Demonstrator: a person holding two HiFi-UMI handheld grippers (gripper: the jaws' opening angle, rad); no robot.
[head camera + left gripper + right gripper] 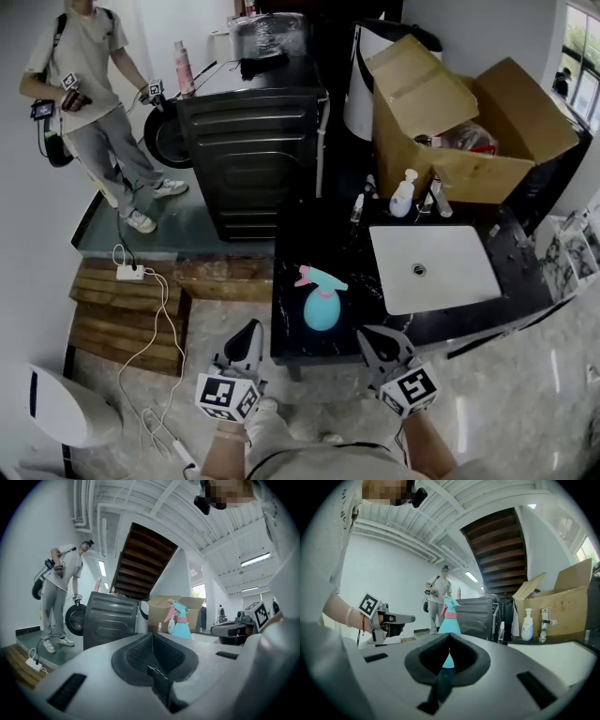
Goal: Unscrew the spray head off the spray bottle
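Standing upright near the front edge of the black marble counter (309, 246), 1 turquoise spray bottle (322, 309) is carrying its pink spray head (319, 278), which is sitting screwed on top with the nozzle pointing to the view's left. Nothing is touching the bottle.

The person is holding 2 grippers just short of the counter's front edge. The left gripper (251, 330) is hanging to the left of the bottle with its jaws pressed fully together and gripping nothing; in its own view the bottle is showing off to the right, well beyond the tips. The right gripper (368, 337) is hanging to the right of the bottle, its jaws likewise closed tight on nothing, and its own view is looking straight at the bottle past the jaw tips, apart from them.

Behind the bottle, 1 white sink basin (450, 274) is sitting in the counter. Along the back, 1 white pump bottle (403, 195), 1 small slim bottle (357, 208) and 1 faucet (439, 199) are standing before 1 open cardboard box (487, 175). A dark washing machine (248, 159) is standing to the left, and 1 other person (94, 84) is standing beyond it.
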